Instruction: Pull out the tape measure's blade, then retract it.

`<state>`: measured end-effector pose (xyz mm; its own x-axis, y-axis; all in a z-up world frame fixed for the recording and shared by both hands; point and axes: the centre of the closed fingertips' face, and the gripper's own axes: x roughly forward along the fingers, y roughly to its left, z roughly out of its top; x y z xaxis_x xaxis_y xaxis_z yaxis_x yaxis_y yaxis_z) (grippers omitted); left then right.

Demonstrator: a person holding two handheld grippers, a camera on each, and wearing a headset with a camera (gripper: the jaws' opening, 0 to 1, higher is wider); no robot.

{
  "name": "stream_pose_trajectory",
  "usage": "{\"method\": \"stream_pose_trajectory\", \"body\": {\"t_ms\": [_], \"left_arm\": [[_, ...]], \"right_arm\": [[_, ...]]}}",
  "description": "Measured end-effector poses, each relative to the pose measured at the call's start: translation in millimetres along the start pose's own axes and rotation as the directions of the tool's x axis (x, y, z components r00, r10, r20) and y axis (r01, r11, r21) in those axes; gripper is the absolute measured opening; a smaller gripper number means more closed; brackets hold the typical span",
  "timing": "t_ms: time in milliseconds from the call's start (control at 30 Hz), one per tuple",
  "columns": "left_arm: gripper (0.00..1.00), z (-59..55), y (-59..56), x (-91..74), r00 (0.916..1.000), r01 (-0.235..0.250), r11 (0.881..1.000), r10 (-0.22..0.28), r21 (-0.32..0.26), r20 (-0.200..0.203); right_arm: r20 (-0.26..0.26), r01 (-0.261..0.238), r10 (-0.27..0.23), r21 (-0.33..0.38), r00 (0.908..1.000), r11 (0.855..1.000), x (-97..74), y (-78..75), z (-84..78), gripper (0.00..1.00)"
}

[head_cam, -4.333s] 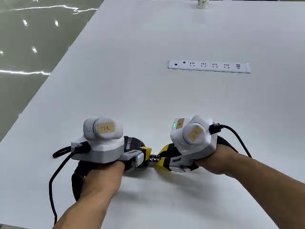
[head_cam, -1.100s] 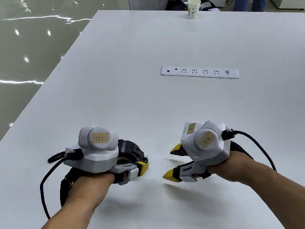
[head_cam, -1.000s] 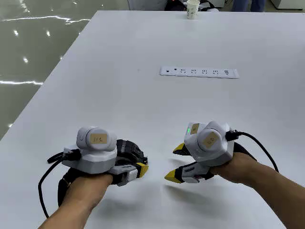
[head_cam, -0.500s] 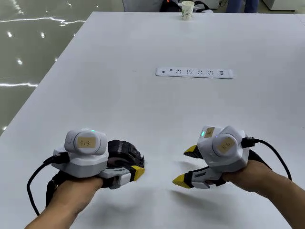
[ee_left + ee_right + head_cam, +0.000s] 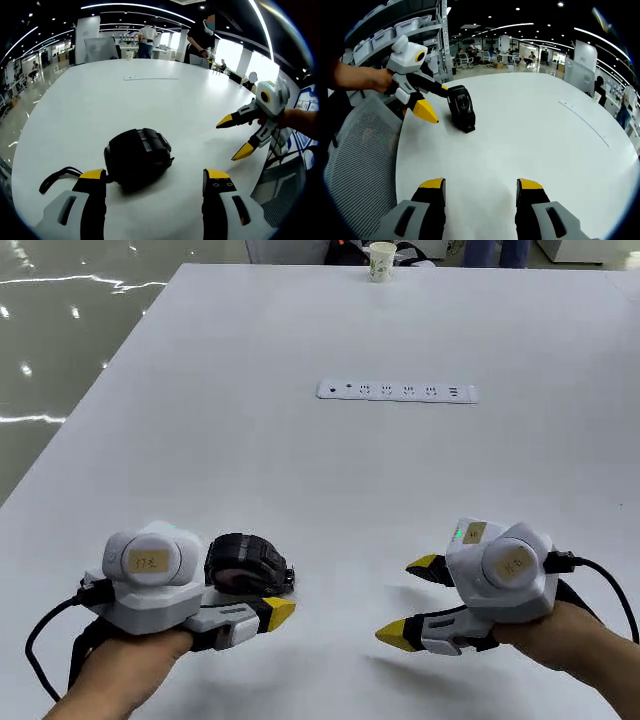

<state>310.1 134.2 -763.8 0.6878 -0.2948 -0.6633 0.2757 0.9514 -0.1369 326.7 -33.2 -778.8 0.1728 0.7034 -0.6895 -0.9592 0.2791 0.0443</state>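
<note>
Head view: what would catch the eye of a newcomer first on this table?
The black tape measure lies on the white table near the person, just ahead of the open left gripper. The right gripper, also open, is apart to its right. A white power strip lies farther back.

Black tape measure (image 5: 247, 565) – blade retracted – resting on white table (image 5: 300, 470).

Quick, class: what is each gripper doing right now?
Left gripper: open, holding nothing; tape measure lies ungripped just ahead.
Right gripper: open, empty.
</note>
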Motion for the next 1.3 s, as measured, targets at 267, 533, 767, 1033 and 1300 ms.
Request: {"method": "stream_pose_trajectory", "body": {"t_ms": [267,533,767,1033,1300], "left_arm": [[0.76,0.2,-3.1,-7.7,0.9980,0.021,1.000,-0.022,0.022,0.059],[0.81,-1.3,-4.9,-17.6,0.9928,0.047,0.999,-0.050,0.025,0.109],[0.86,-4.1,-7.5,-25.8,0.9903,0.054,0.996,-0.062,0.066,0.124],[0.94,-6.4,-11.5,-33.5,0.9866,0.064,0.995,-0.076,0.082,0.145],[0.99,-5.7,-19.4,-41.0,0.9799,0.094,0.990,-0.111,0.105,0.166]], "right_arm": [[0.044,0.031,-0.032,0.021,0.9986,0.999,-12.4,2.5,-3.5,0.58],[0.102,0.071,-0.075,0.051,0.9919,0.996,-24.1,4.2,-2.7,0.63],[0.142,0.113,-0.124,0.086,0.9821,0.990,-33.4,6.7,-5.4,0.69],[0.197,0.151,-0.177,0.141,0.9642,0.978,-45.1,13.4,-8.0,0.77],[0.214,0.184,-0.223,0.188,0.9508,0.965,-54.0,18.5,-11.6,0.87]]}}
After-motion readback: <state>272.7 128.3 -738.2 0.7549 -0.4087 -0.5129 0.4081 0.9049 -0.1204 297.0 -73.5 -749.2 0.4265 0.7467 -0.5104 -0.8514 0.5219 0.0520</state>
